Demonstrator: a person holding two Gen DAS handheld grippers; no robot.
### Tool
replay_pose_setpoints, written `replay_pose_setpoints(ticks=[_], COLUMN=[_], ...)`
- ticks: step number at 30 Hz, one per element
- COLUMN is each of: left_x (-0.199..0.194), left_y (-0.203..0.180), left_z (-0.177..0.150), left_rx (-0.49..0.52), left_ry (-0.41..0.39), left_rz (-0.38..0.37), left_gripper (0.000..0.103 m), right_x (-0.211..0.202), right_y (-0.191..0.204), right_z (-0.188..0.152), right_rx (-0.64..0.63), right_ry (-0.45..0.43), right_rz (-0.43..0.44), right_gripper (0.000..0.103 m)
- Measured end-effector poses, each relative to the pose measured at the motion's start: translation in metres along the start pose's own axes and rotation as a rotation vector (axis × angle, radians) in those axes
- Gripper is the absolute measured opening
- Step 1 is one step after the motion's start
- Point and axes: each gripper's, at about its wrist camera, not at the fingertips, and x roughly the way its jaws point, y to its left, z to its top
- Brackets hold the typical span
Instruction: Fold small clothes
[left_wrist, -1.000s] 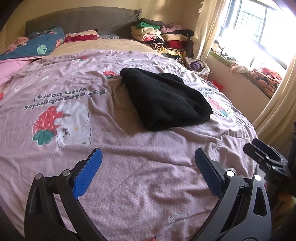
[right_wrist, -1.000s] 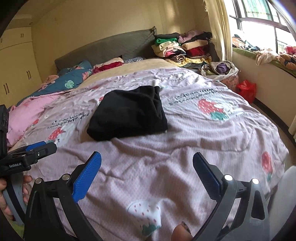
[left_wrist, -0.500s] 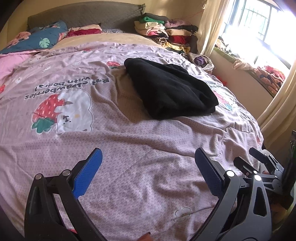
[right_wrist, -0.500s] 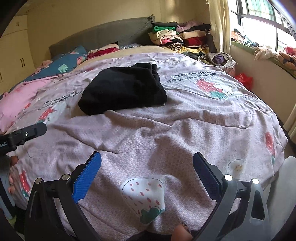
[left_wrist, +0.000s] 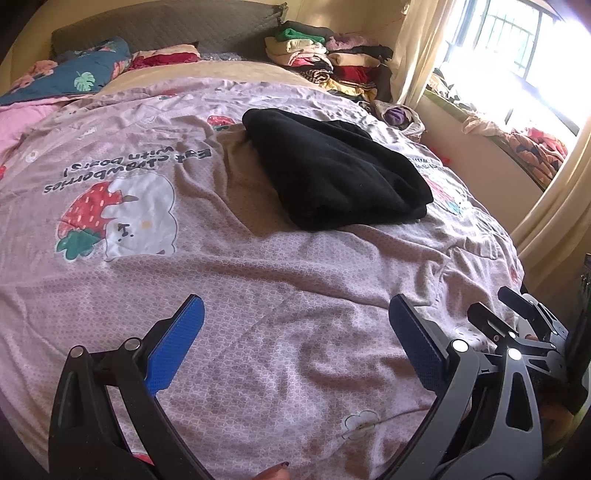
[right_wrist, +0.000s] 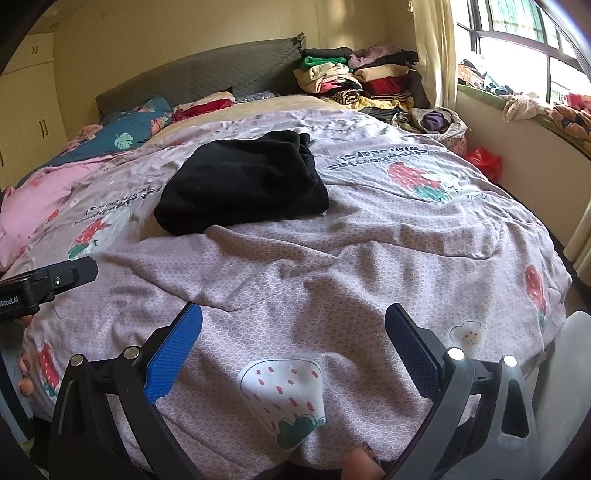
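Sunlit bedroom, with a wide bed (left_wrist: 258, 295) under a mauve strawberry-print cover filling both views. Left tool (left_wrist: 295, 347) hangs over the near part of the bed with its blue-padded fingers (left_wrist: 177, 343) spread wide apart and nothing between them. Right tool (right_wrist: 293, 343) sits likewise over the bed's near edge, fingers (right_wrist: 173, 350) spread apart, gripping nothing. In the left wrist view the right tool shows at the bed's near right corner; in the right wrist view part of the left tool shows at the bed's left edge.

Farther up the bed, well apart from both tools, lies the folded black garment (left_wrist: 336, 173) (right_wrist: 243, 181), flat on the cover near the bed's middle, beside a printed strawberry bear (left_wrist: 118, 218). At the head of the bed are a grey headboard (right_wrist: 207, 74), a blue leaf-print pillow (right_wrist: 125, 136) and a pink blanket (right_wrist: 33, 206). Against the bed's far right corner is a pile of folded clothes (right_wrist: 354, 77). Right of the bed are a curtain (right_wrist: 436, 51) and a window (right_wrist: 517, 40), with a sill full of clothes.
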Motion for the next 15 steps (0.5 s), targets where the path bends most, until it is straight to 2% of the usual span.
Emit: replay_pose_setpoints(ticks=[15], left_x=[0.0013], left_y=[0.0011], left_z=[-0.0013], left_rx=[0.003], left_ry=[0.015], left_rz=[0.017], left_gripper=[0.094], right_x=[-0.0007], right_y=[-0.0007], right_z=[0.0008], right_rx=[-0.008], right_ry=[-0.003], right_rz=[-0.006], right_gripper=[0.099])
